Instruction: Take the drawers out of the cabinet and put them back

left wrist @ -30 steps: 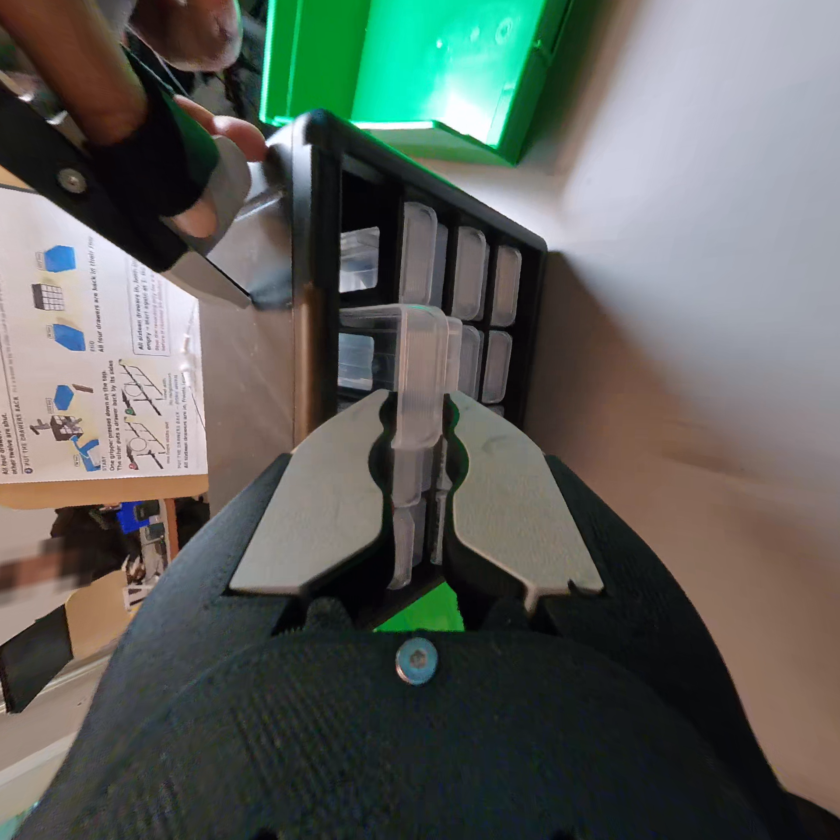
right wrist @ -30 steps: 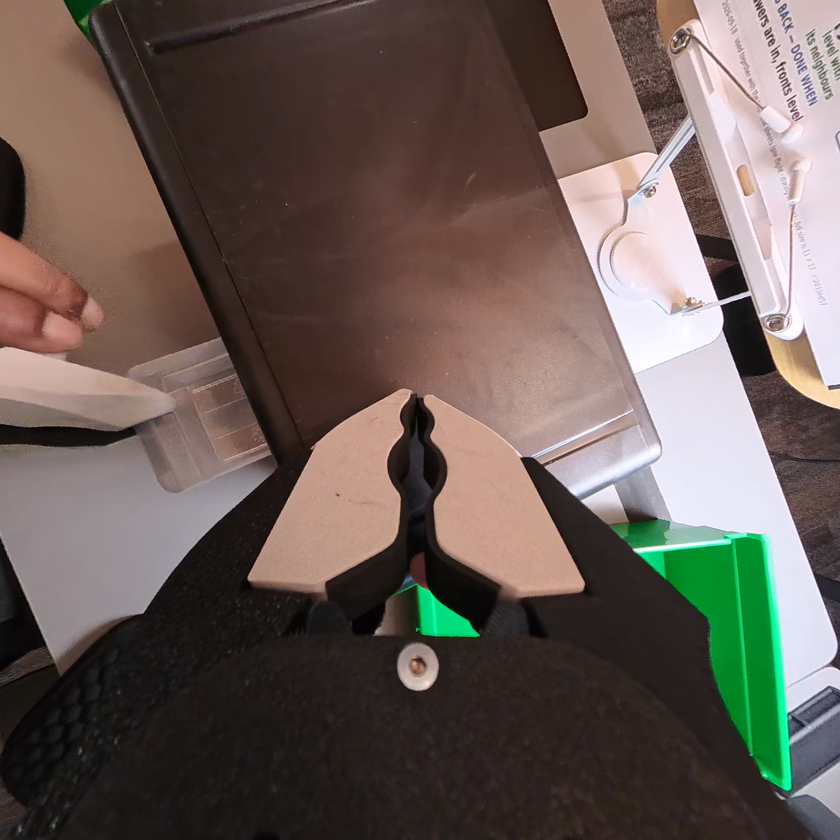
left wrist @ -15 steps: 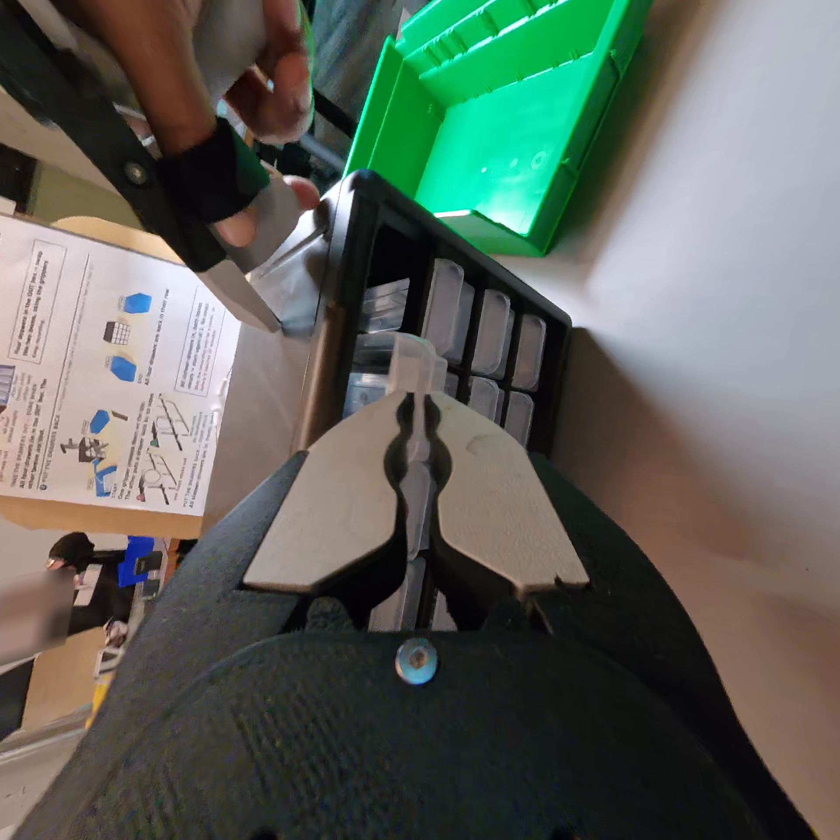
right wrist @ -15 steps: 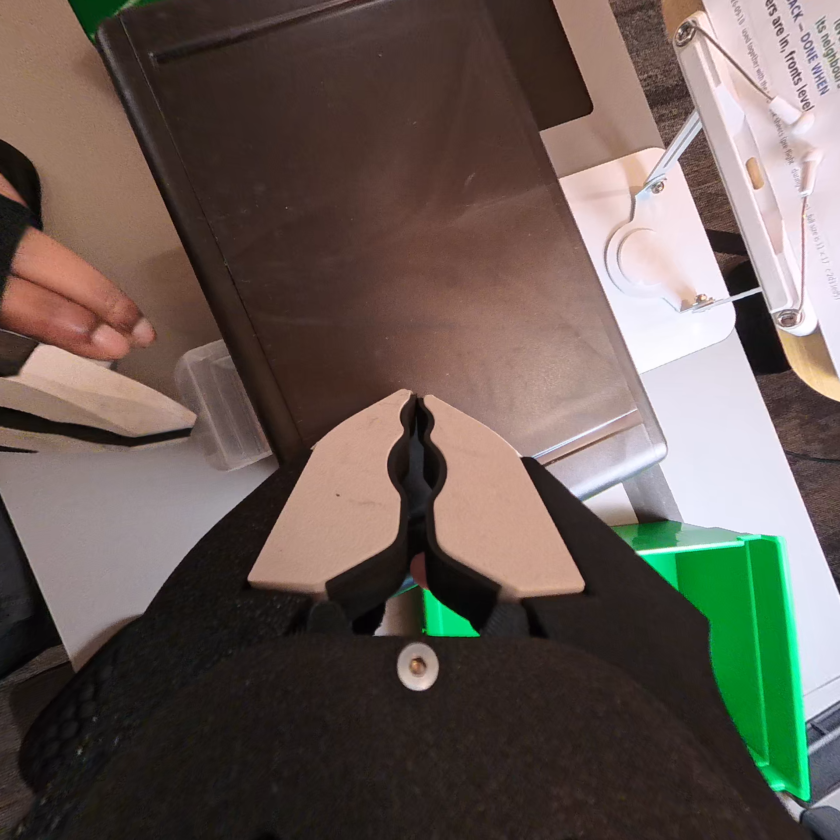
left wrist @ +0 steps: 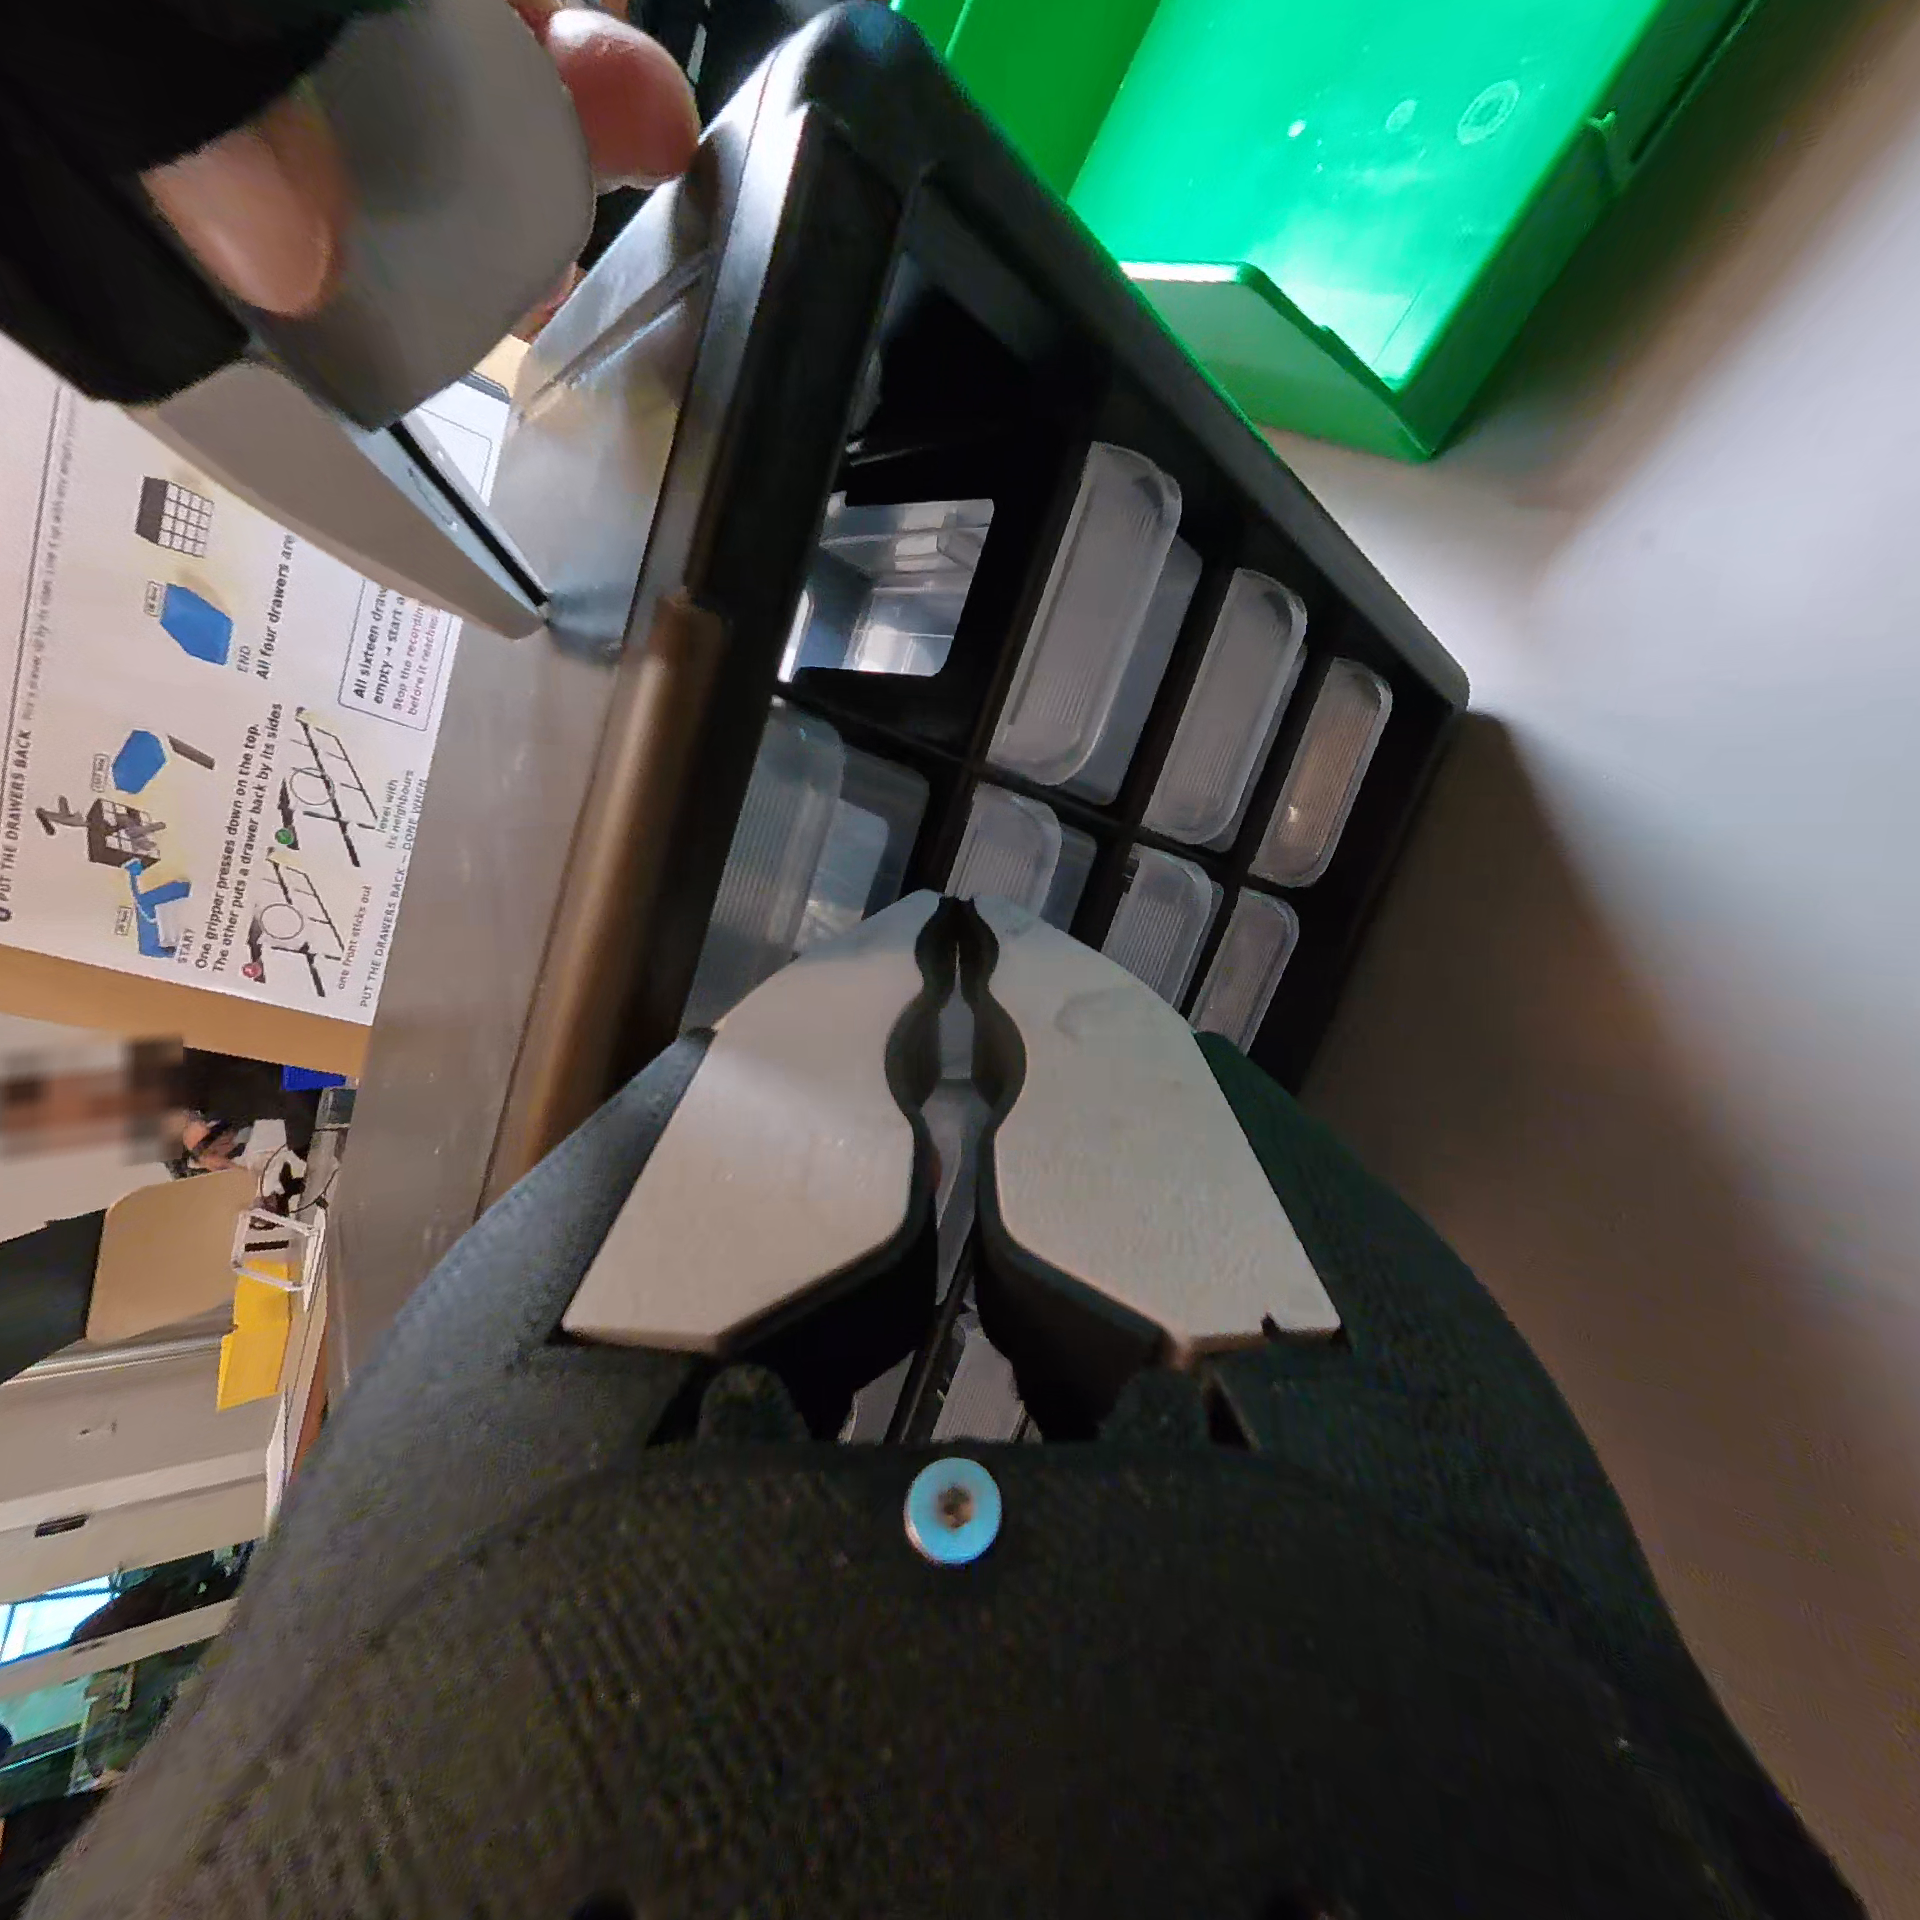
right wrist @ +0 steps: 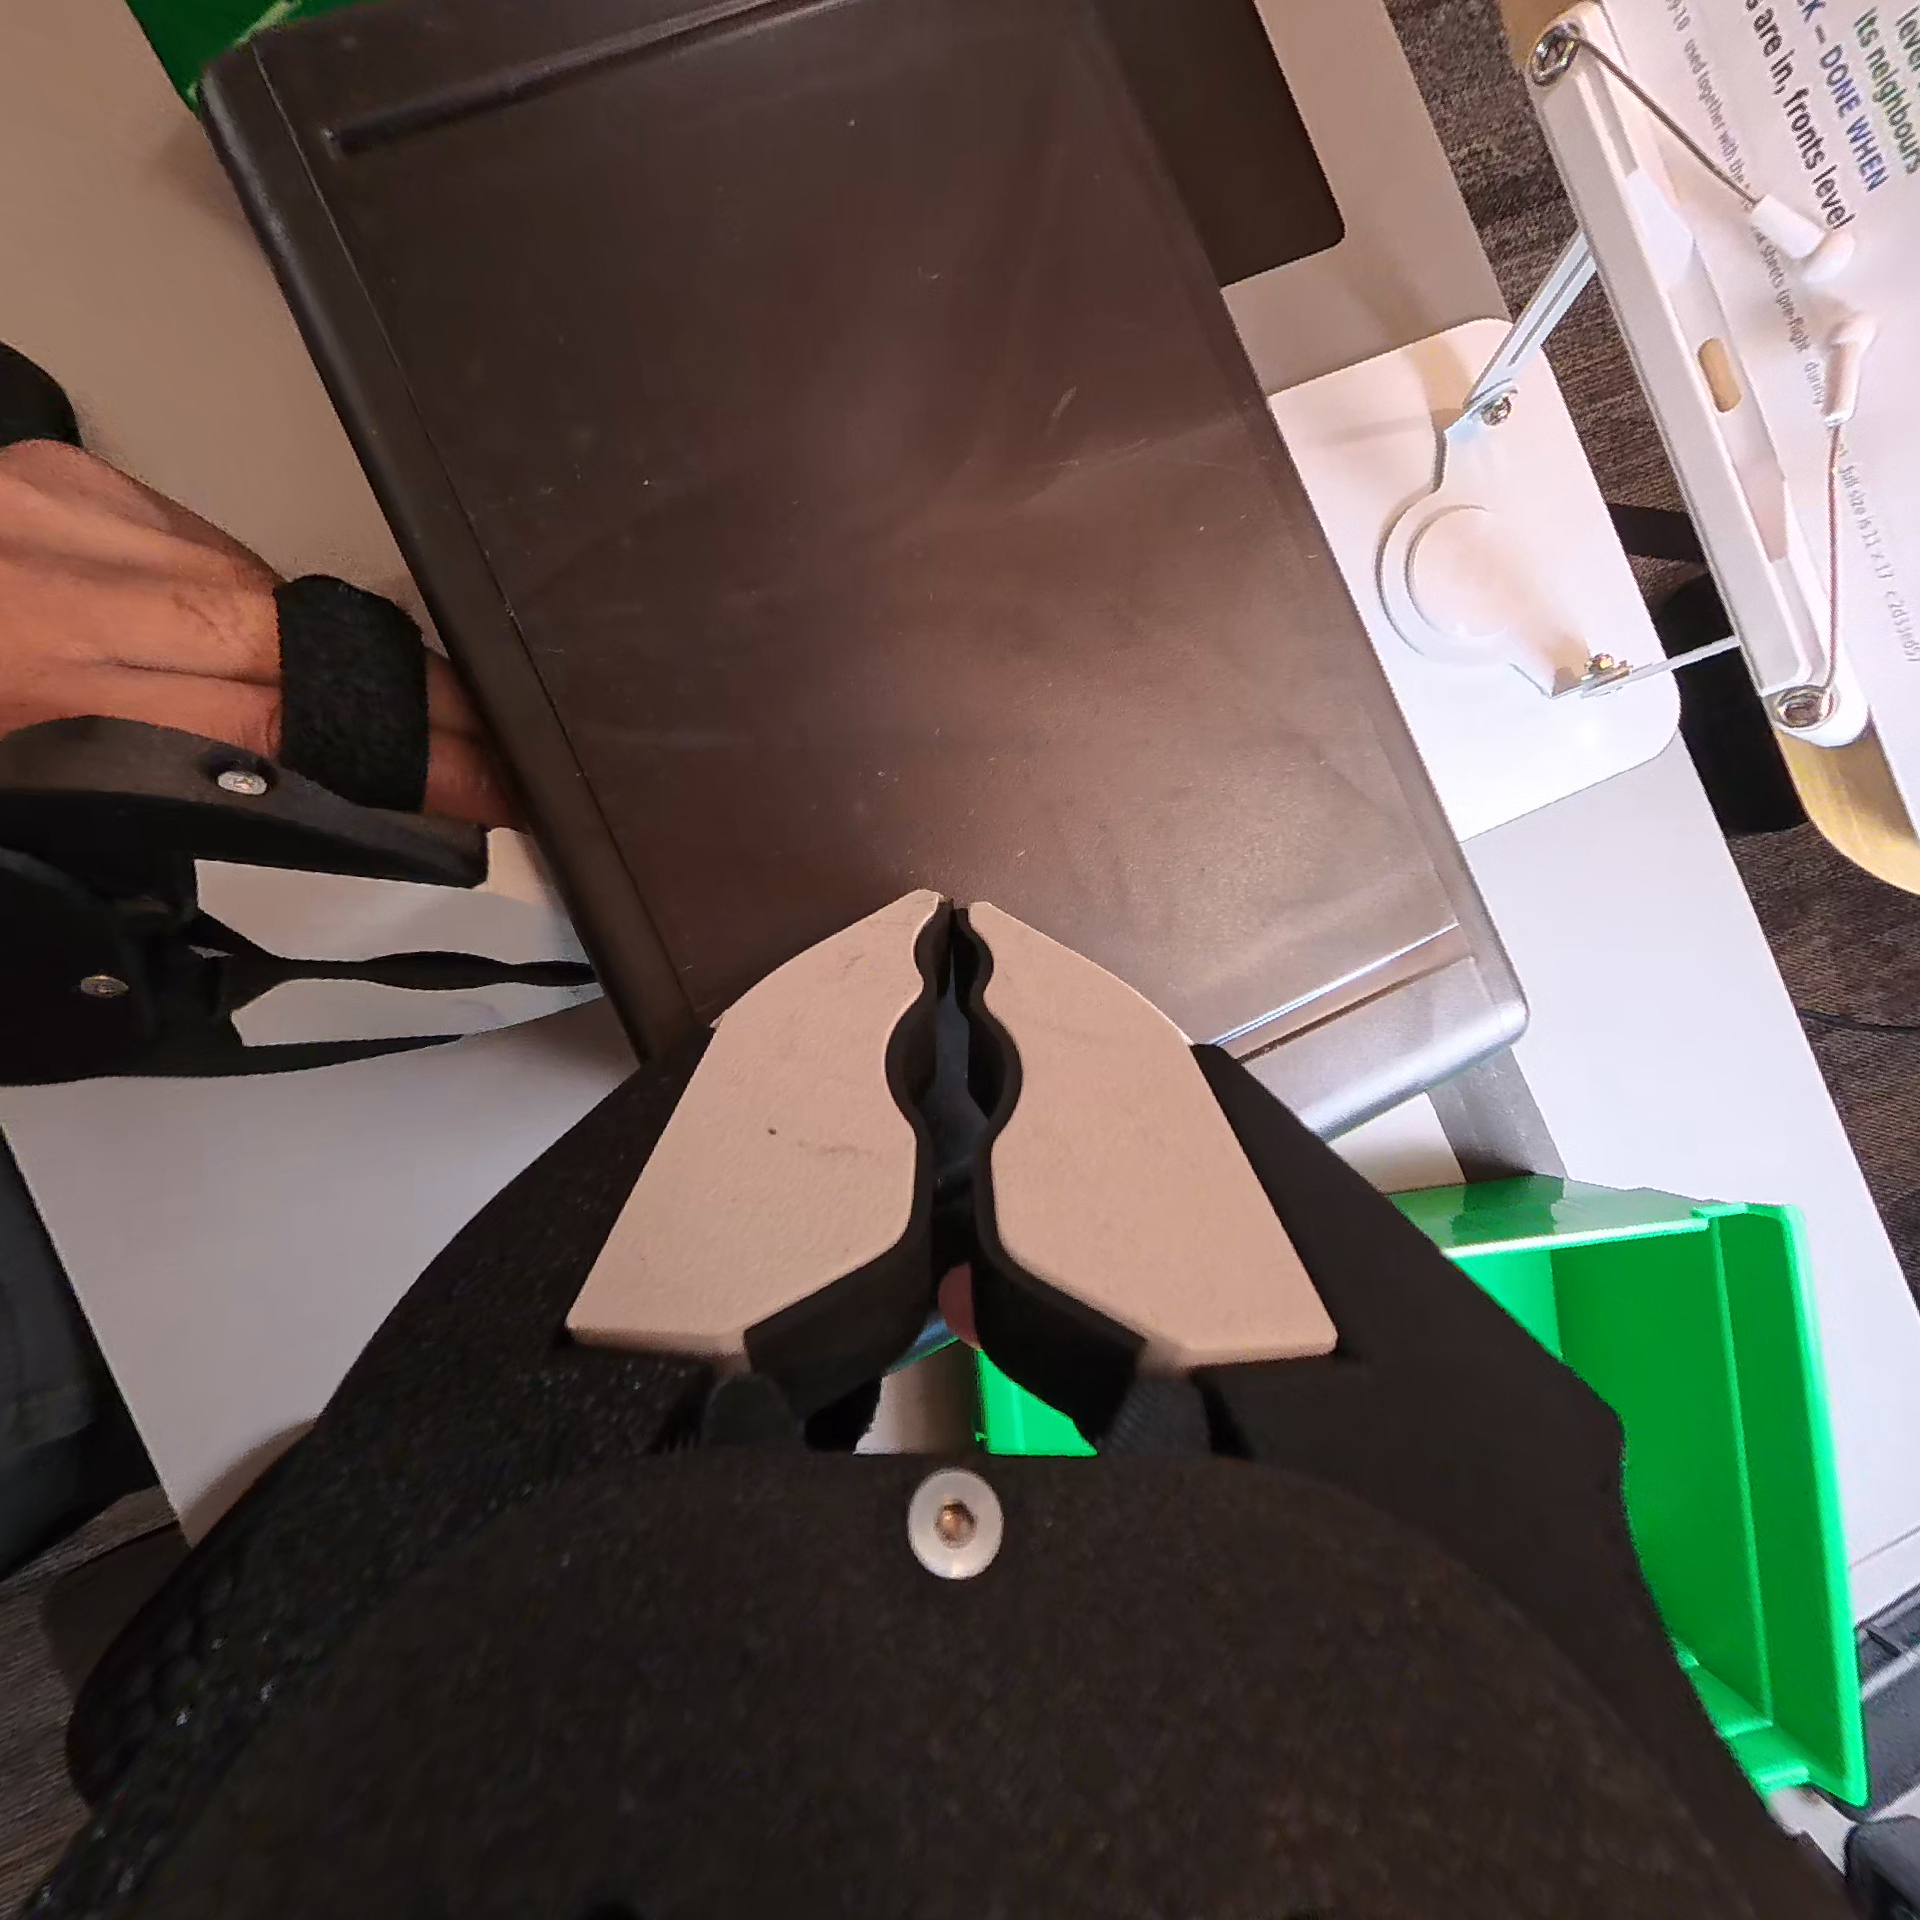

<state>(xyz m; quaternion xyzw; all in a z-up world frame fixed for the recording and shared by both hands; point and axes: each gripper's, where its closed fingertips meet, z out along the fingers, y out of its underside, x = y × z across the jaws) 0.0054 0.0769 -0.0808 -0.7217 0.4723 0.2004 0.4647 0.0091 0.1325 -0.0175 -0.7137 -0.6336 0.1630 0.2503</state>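
Observation:
The black cabinet [left wrist: 1039,343] lies in front of my left gripper [left wrist: 961,914], its clear drawers [left wrist: 1101,623] facing me. My left gripper is shut, its tips at the cabinet front beside a clear drawer [left wrist: 800,831] that sits in its slot. One drawer [left wrist: 894,592] in the slot above sits deeper than its neighbours. My right gripper [right wrist: 951,914] is shut and empty, tips down on the cabinet's dark top [right wrist: 831,468]. It also shows in the left wrist view [left wrist: 416,416], on the cabinet top. The left gripper [right wrist: 561,971] shows in the right wrist view at the cabinet's front edge.
A green bin [left wrist: 1351,156] stands on the table [left wrist: 1662,935] just past the cabinet; it also shows in the right wrist view [right wrist: 1662,1455]. An instruction sheet [left wrist: 208,727] on a white stand [right wrist: 1475,582] is behind the cabinet.
The drawer that stuck out in my left gripper has gone into the cabinet. The left gripper has moved up to the cabinet front and shut fully. The right gripper has stayed on the top.

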